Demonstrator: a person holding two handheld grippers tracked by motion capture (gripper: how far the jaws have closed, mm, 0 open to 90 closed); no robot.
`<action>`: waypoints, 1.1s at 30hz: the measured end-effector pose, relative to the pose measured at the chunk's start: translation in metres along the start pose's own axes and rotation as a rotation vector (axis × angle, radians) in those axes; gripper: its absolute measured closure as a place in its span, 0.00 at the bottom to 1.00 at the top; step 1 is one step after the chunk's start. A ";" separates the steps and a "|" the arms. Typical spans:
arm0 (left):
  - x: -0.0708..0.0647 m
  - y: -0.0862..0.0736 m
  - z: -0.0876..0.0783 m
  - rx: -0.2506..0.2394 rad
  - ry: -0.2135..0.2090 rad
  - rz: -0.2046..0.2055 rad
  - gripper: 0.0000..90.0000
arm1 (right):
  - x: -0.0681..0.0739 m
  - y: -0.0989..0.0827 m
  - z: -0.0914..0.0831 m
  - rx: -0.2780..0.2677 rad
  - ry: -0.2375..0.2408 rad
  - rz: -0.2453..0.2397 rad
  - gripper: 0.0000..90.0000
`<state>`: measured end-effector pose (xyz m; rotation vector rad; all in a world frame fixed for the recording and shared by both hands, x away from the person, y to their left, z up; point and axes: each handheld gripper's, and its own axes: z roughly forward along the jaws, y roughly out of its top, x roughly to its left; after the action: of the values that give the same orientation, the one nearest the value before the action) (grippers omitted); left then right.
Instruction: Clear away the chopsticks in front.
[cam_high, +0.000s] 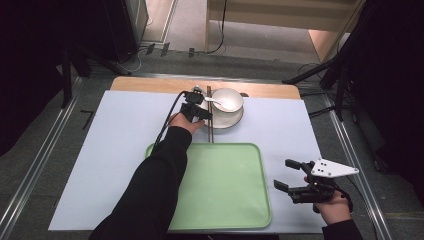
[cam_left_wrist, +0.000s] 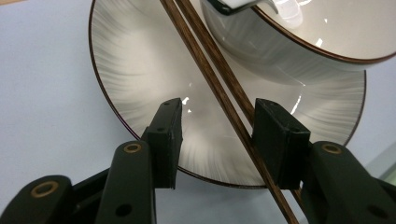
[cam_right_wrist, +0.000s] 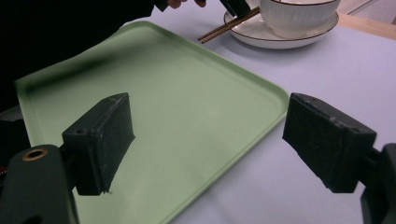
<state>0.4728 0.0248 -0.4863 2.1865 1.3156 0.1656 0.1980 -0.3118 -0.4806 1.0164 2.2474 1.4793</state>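
brown chopsticks (cam_left_wrist: 219, 77) slanting across white plate (cam_left_wrist: 135, 74)

left claw (cam_left_wrist: 217, 126) – jaws parted, arm outstretched | right claw (cam_right_wrist: 208, 140) – jaws wide

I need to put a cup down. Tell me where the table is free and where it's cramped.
The green tray is bare right across. The pale sheet is open left of the tray and the person's sleeve, and also between the tray's right edge and the right gripper. It is crowded at the far edge: bowl, plate, chopsticks and left gripper cluster together.
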 end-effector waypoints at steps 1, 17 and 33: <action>0.000 0.000 0.001 0.001 0.013 -0.004 0.66 | 0.000 0.000 0.000 -0.001 0.001 0.000 0.19; 0.008 -0.002 0.008 -0.021 0.072 -0.138 0.96 | 0.001 0.000 0.000 0.004 -0.006 -0.013 0.19; 0.037 -0.032 -0.074 -0.078 -0.026 -0.120 0.96 | 0.001 0.000 0.000 0.007 -0.007 -0.012 0.19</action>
<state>0.4383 0.0979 -0.4489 2.0322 1.3983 0.1388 0.1973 -0.3112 -0.4800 1.0074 2.2517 1.4613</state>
